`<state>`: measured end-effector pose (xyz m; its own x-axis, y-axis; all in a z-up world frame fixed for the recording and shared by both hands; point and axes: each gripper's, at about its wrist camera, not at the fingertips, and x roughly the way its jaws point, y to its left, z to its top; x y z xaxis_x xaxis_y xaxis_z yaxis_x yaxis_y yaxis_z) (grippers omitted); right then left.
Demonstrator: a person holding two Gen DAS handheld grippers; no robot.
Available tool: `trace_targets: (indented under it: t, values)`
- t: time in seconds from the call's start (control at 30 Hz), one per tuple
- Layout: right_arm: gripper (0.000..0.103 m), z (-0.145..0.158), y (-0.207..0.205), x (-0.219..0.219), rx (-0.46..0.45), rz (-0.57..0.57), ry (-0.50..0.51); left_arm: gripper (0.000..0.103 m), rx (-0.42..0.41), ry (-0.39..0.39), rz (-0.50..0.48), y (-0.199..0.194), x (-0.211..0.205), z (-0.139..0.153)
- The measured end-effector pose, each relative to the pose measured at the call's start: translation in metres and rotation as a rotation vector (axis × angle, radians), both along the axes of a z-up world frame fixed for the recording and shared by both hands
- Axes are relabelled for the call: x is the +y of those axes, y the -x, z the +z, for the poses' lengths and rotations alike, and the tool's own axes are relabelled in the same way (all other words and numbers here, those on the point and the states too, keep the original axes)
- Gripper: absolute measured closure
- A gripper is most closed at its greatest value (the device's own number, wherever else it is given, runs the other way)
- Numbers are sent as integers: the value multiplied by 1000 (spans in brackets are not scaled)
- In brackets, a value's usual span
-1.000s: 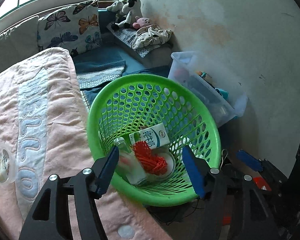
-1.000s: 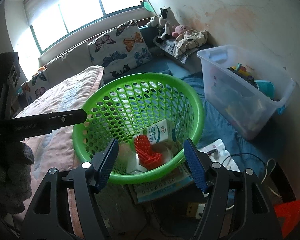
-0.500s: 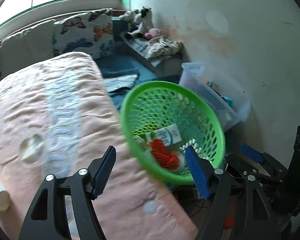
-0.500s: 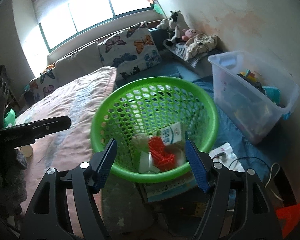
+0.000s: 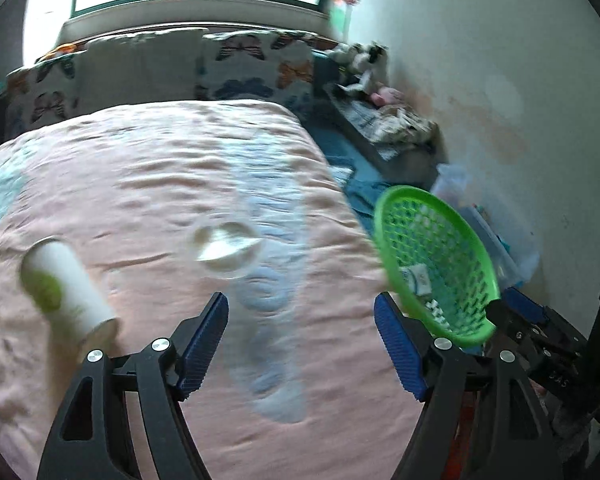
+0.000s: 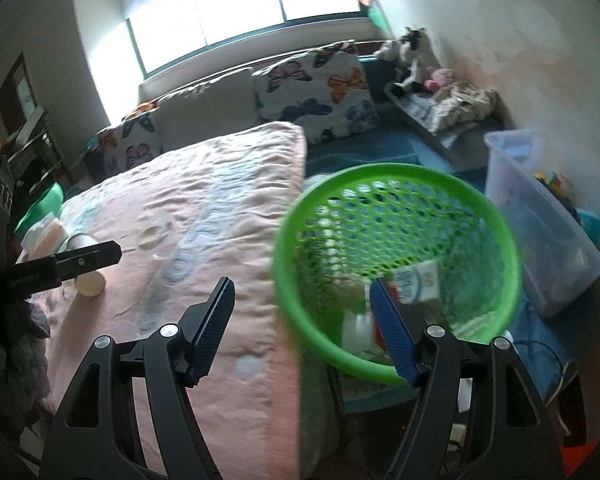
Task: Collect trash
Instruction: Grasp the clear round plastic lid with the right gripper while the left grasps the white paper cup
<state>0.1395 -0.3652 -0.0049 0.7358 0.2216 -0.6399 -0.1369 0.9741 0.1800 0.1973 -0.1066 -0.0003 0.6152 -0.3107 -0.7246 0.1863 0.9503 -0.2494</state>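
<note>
Trash lay on the pink blanket (image 5: 140,184): a paper cup (image 5: 66,286) on its side and a blurred clear lid (image 5: 224,246). My left tongs (image 5: 300,346) gaped empty above them; my right tongs (image 6: 302,326) gaped beside the green basket (image 6: 396,184).

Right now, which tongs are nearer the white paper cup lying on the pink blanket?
Left. The left tongs hang open over the blanket, the white paper cup just off their left side. The right tongs sit open at the green basket, farther off.
</note>
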Motion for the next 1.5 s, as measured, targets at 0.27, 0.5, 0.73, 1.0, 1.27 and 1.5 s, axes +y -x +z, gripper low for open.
trace_targets:
  t: [0.27, 0.5, 0.73, 1.0, 1.27, 1.5]
  values:
    - [33, 2, -21, 51, 3, 115, 10, 28, 2, -9, 132, 11, 57, -3]
    - [28, 3, -38, 98, 17, 229, 14, 28, 14, 15, 245, 22, 105, -7]
    - [27, -4, -56, 133, 38, 303, 23, 25, 16, 21, 314, 29, 139, -8]
    - [25, -21, -80, 166, 76, 363, 53, 24, 35, 35, 360, 32, 162, -14]
    - [25, -34, -102, 186, 103, 378, 75, 24, 61, 54, 390, 28, 176, -24]
    - [25, -46, -114, 198, 112, 386, 113, 22, 76, 65, 395, 21, 181, -28]
